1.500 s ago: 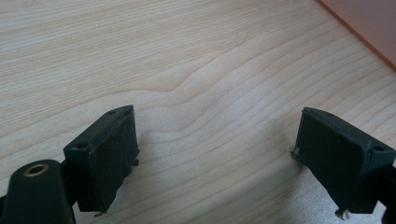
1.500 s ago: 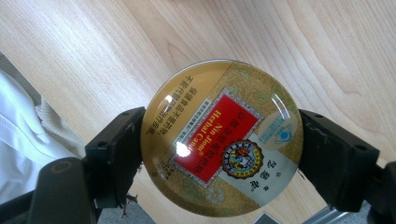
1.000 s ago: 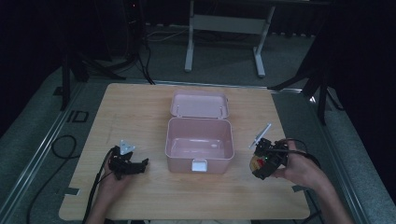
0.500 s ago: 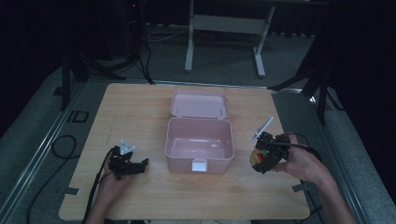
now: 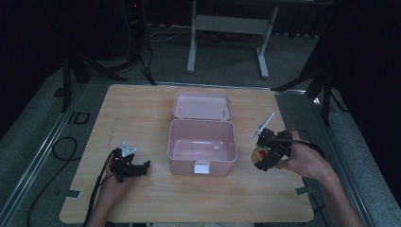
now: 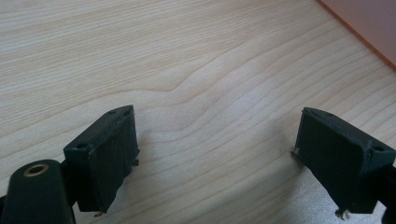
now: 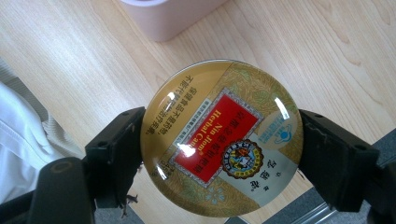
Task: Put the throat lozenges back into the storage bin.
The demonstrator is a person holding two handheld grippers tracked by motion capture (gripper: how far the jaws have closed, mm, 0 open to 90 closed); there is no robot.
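- Gold and red, the round tin point(image 7: 222, 137) sits clamped between the pads of the right tongs point(image 5: 265, 152), held above the bench point(image 5: 142, 109) just right of the box point(image 5: 202, 144).
- Pink and open, the box stands mid-bench, its lid point(image 5: 202, 105) folded back on the far side.
- Left tongs point(image 6: 219, 163) rest low over bare wood left of the box, jaws spread wide with nothing between them.

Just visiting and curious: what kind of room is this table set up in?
Probably a lab or recording studio, not a home: a lone wooden table ringed by dark stands and floor cables, where a person works hand-held tongs beside a pink box.
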